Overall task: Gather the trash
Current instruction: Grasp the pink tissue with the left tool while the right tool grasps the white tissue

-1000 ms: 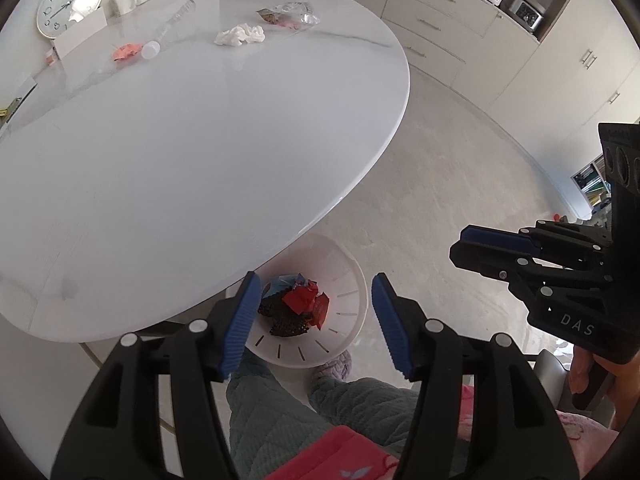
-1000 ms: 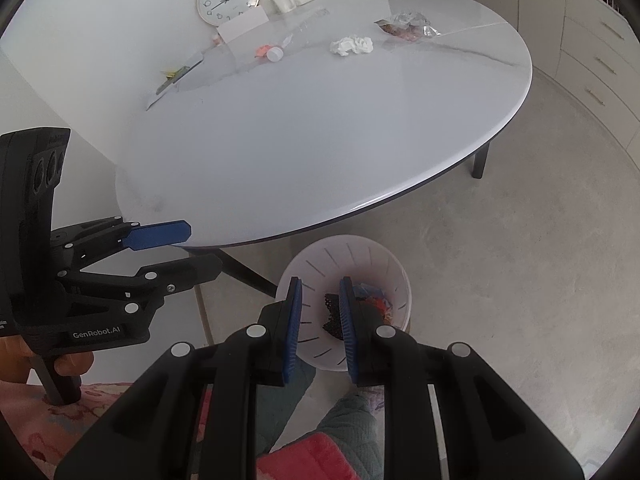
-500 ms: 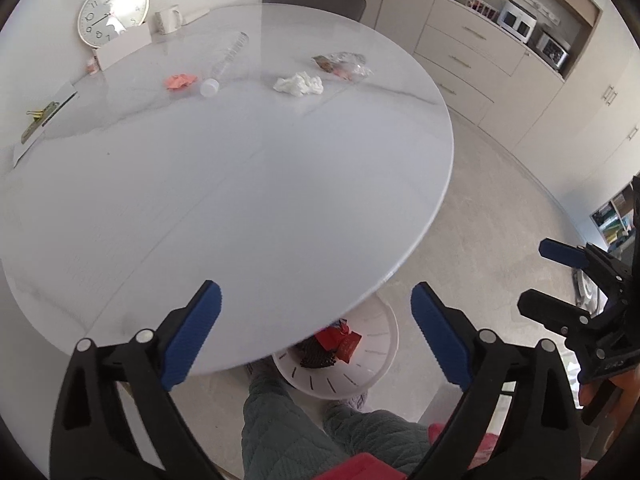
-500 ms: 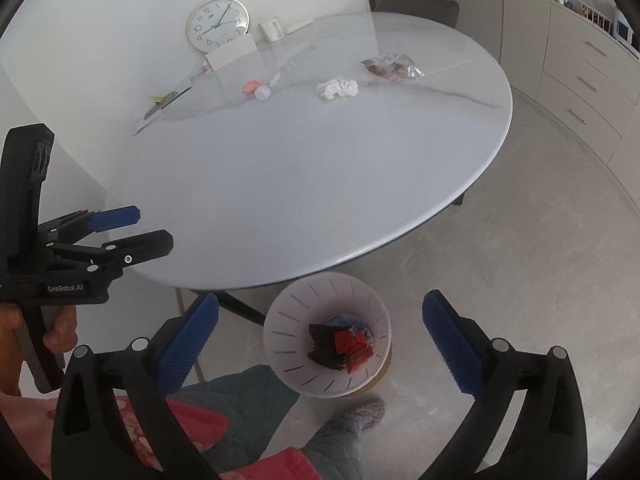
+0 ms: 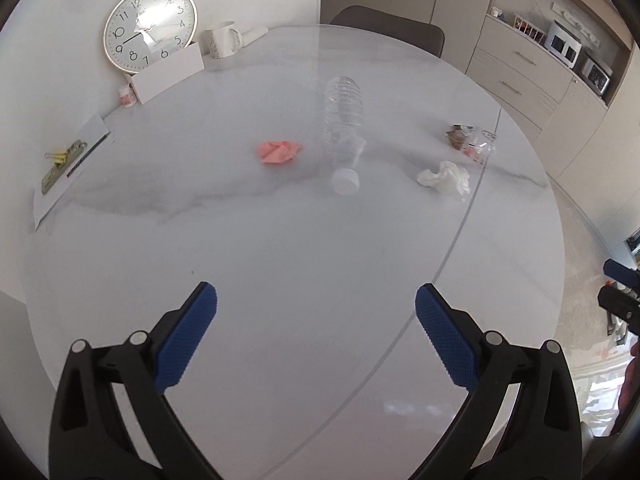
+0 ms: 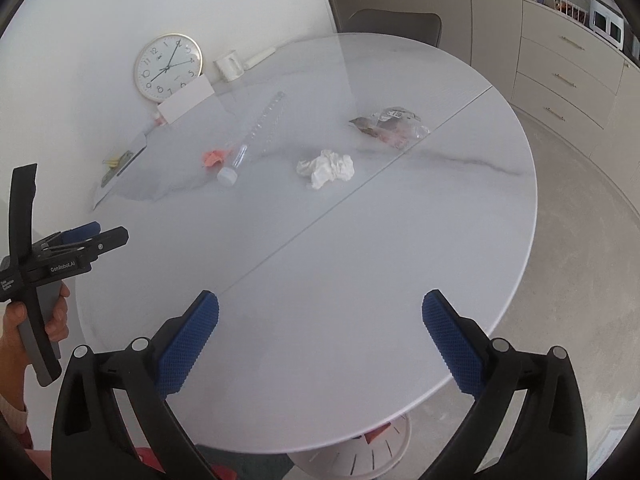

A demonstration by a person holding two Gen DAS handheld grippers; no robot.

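White tissue (image 6: pixel 327 168) lies well beyond right tool (image 6: pixel 320 334).

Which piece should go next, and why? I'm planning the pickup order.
Probably move the right gripper toward the tissue. Both grippers are open and empty over the table's near side, and the tissue looks nearest to the right one; the bottle, pink scrap and wrapper lie further off.

White oval marble-look table (image 5: pixel 280 260), seam running across. On it: clear plastic bottle (image 5: pixel 343 120) lying down, pink crumpled paper (image 5: pixel 278 151), white crumpled tissue (image 5: pixel 445 176), clear wrapper (image 5: pixel 470 142), mug (image 5: pixel 222 39), white box (image 5: pixel 170 72) propping a wall clock (image 5: pixel 150 26), paper sheet with clips (image 5: pixel 66 164).
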